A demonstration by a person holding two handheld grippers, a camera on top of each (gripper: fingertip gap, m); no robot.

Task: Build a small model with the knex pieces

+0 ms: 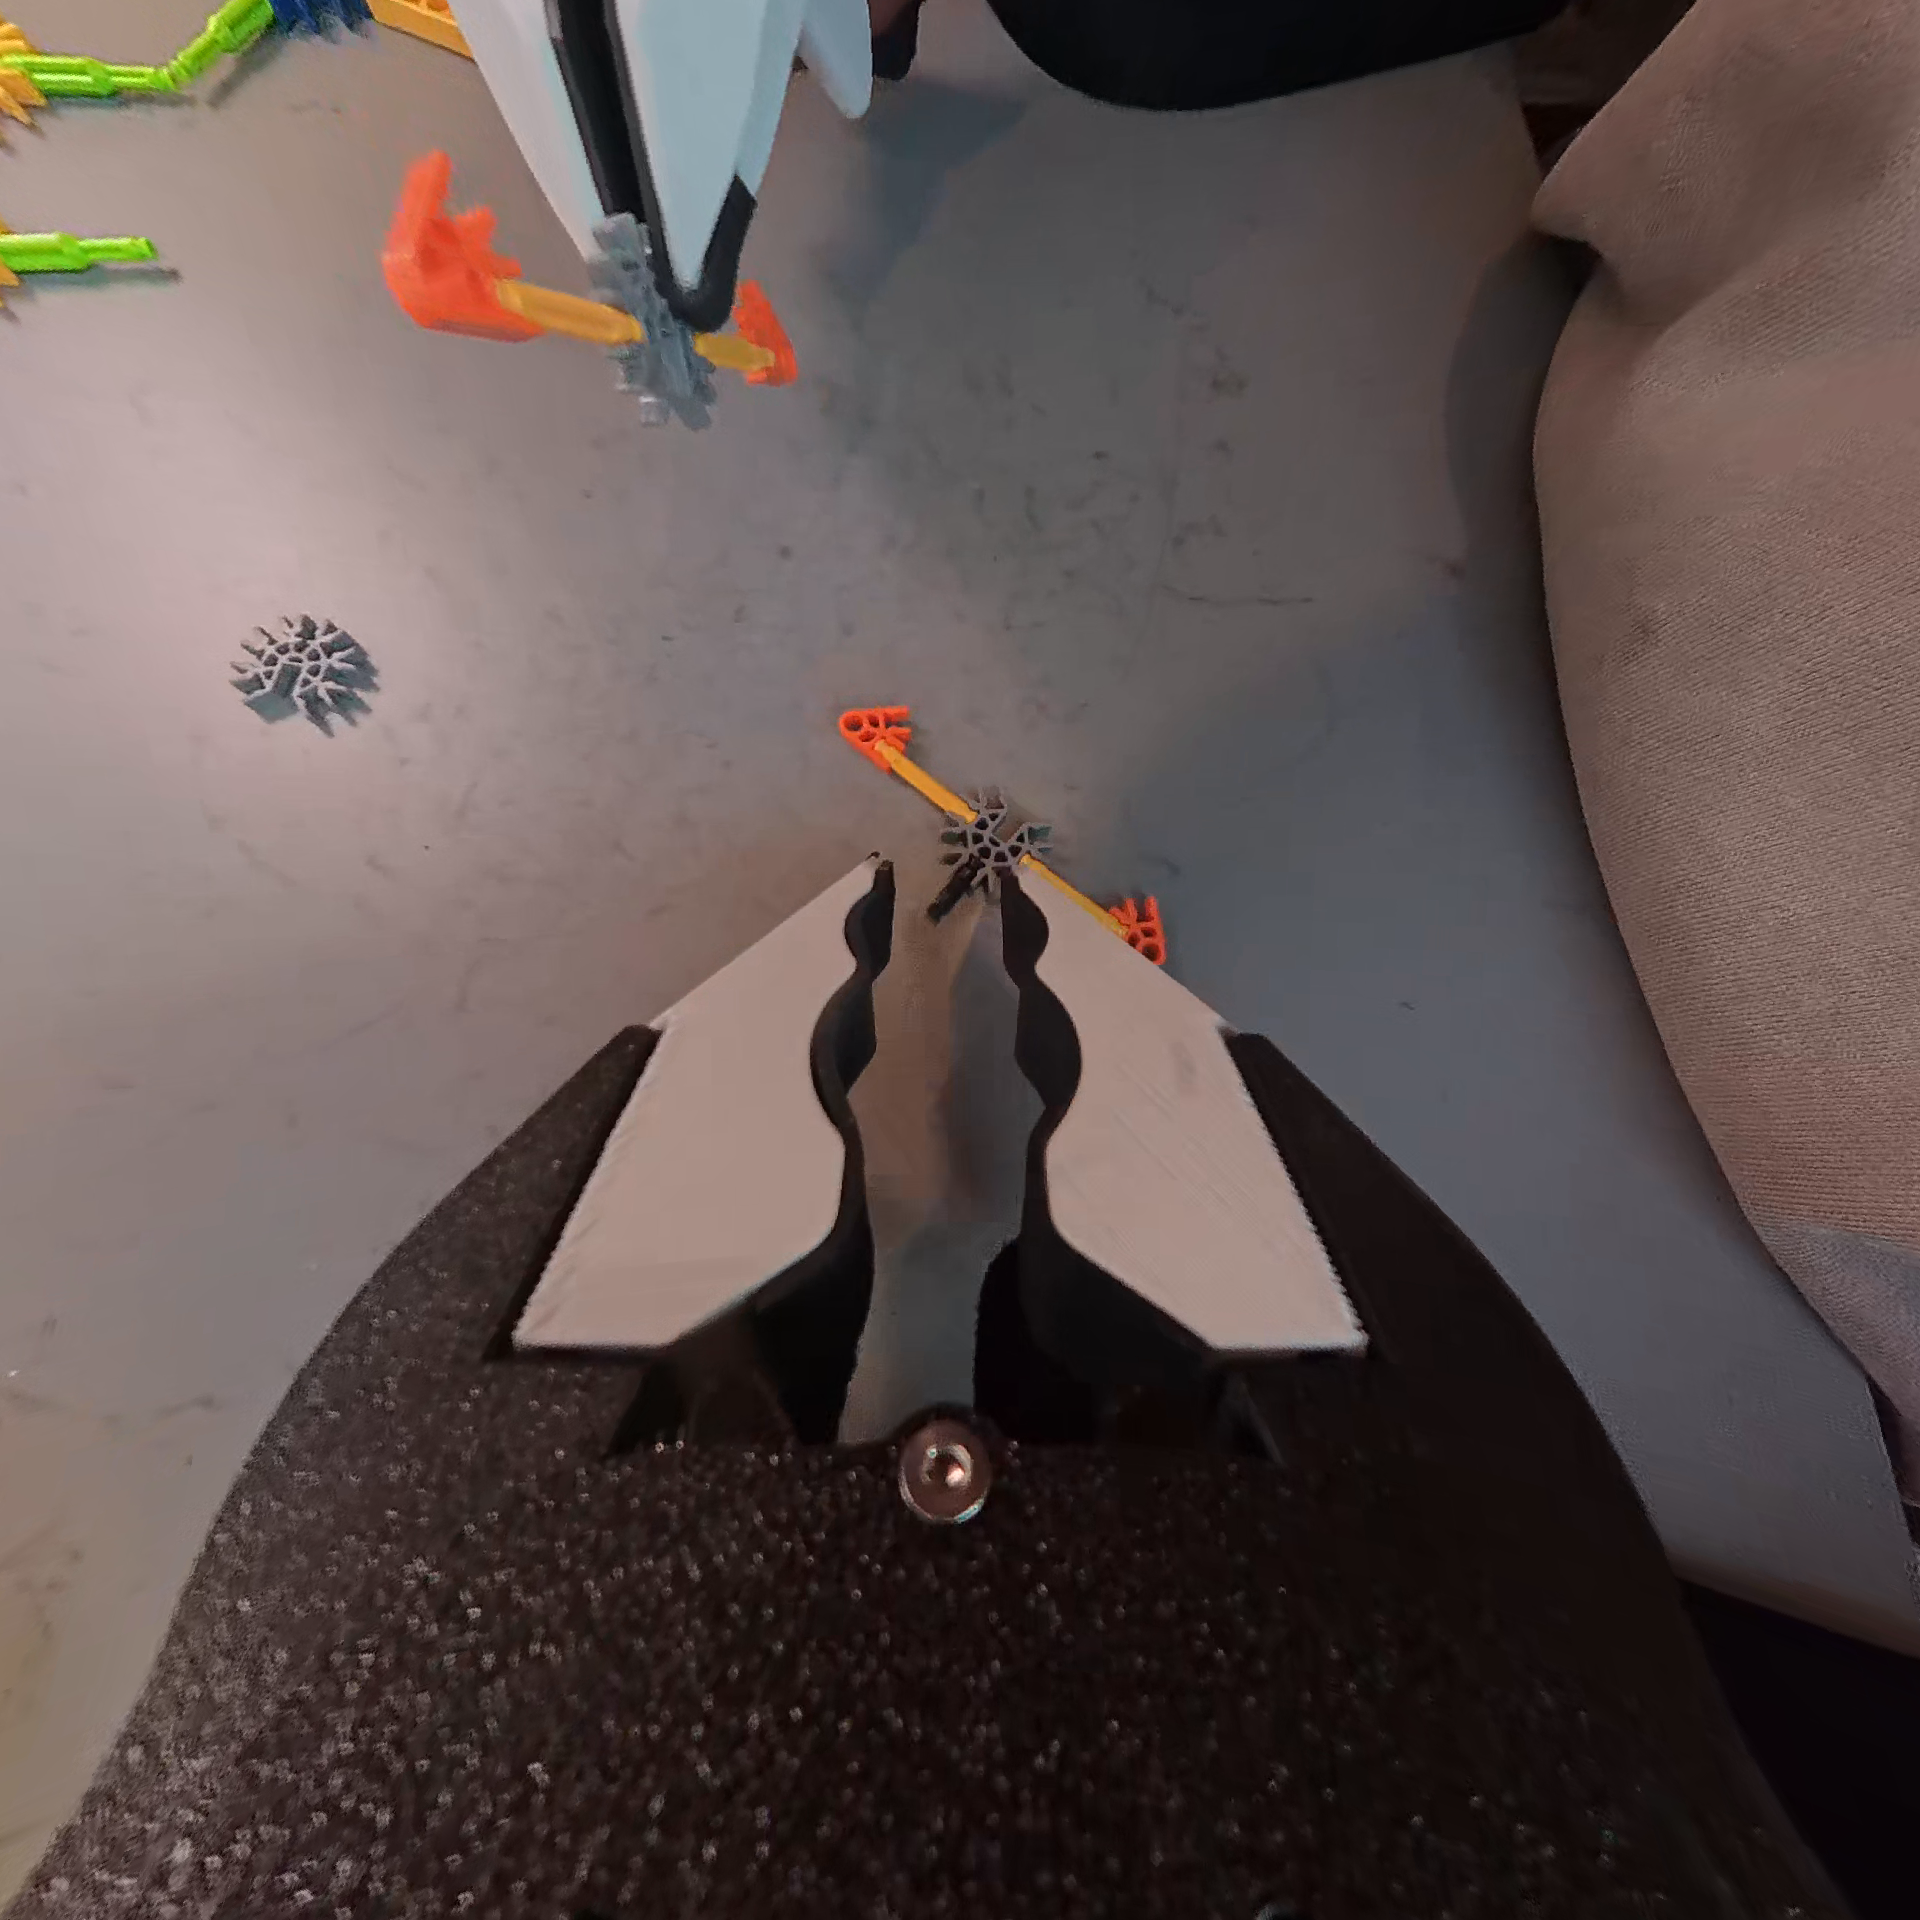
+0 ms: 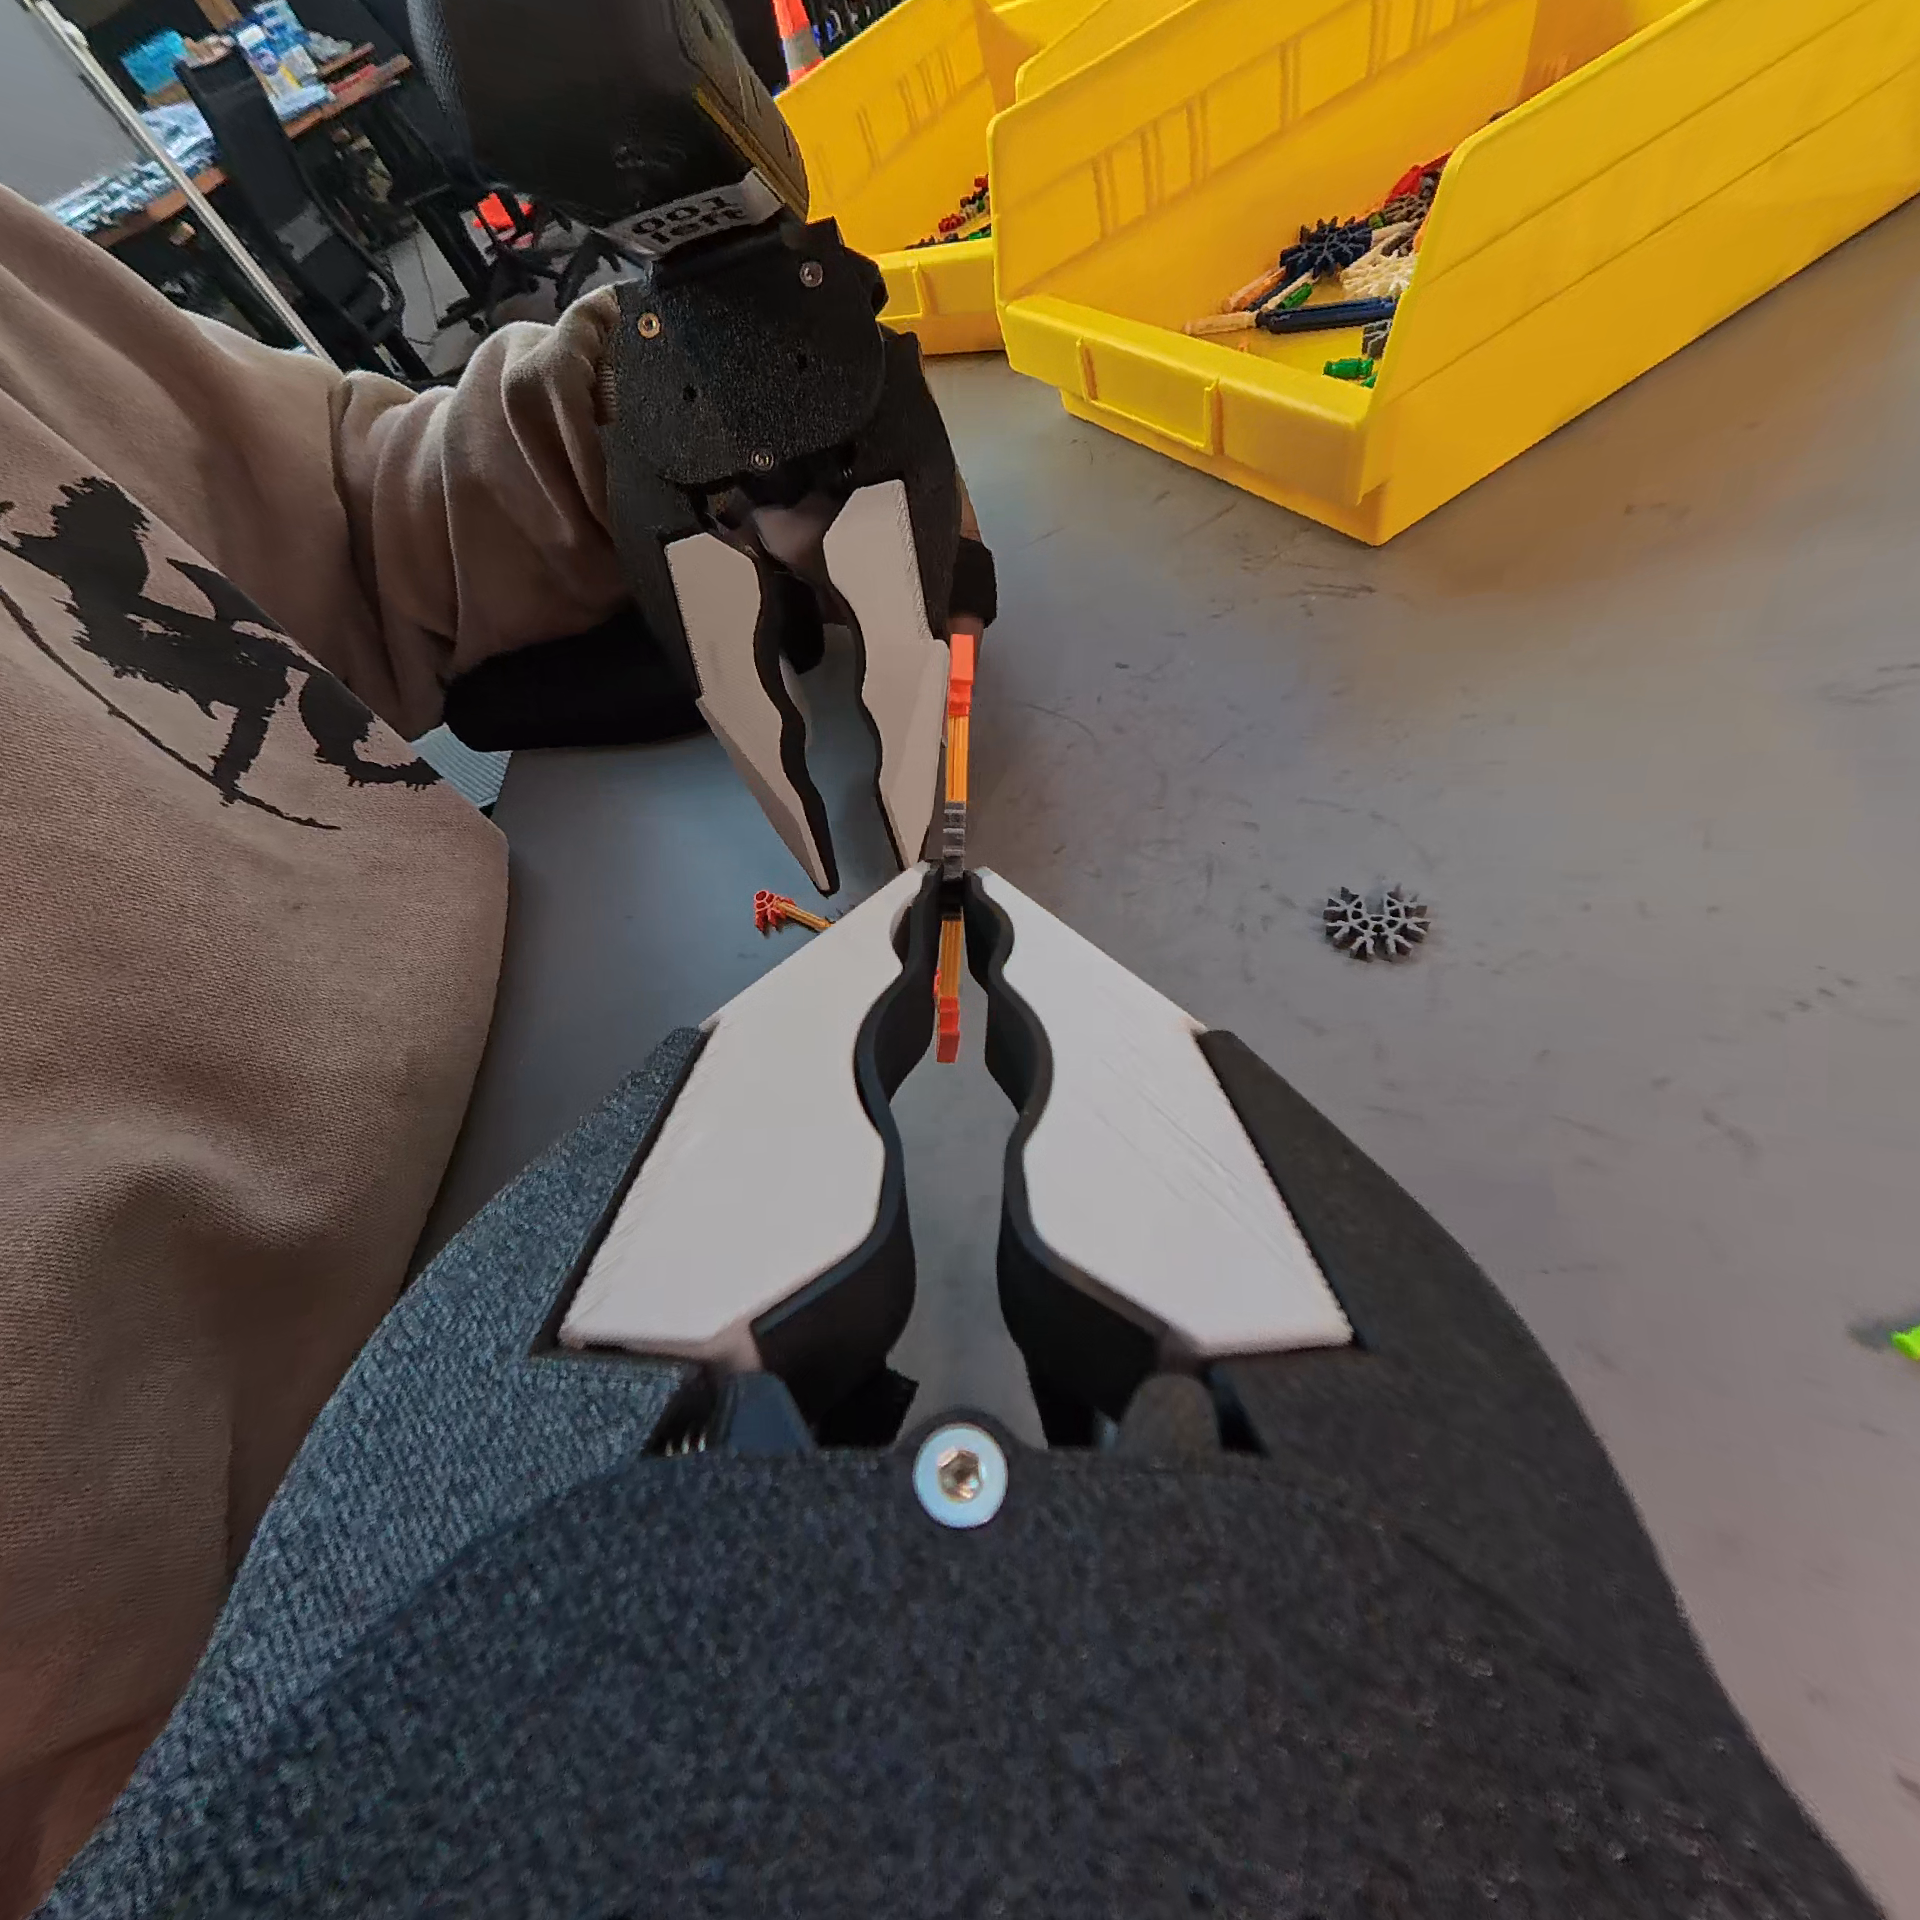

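Between the tips of my right claw [image 2: 948, 885], a small built piece [image 2: 954, 831] is pinched by its grey snowflake hub. It stands on edge above the worktop [image 2: 1455, 1039], with a yellow rod and an orange end cap on each side.

Just beside it, my left claw [image 1: 943, 875] is parted narrowly and grips nothing. It hovers over a matching second piece [image 1: 995, 840] that lies flat on the worktop, with a short black rod [image 1: 951, 896] lying between the tips. So two hub-and-rod pieces are put together. A spare grey hub [image 1: 303, 670] lies loose, well apart to the left.

I cannot tell whether the black rod is seated in its hub. One left finger covers part of the near orange cap. Green rods [image 1: 94, 78] are cut off at the far left edge, and the contents of the yellow bins [image 2: 1299, 416] are a jumble.
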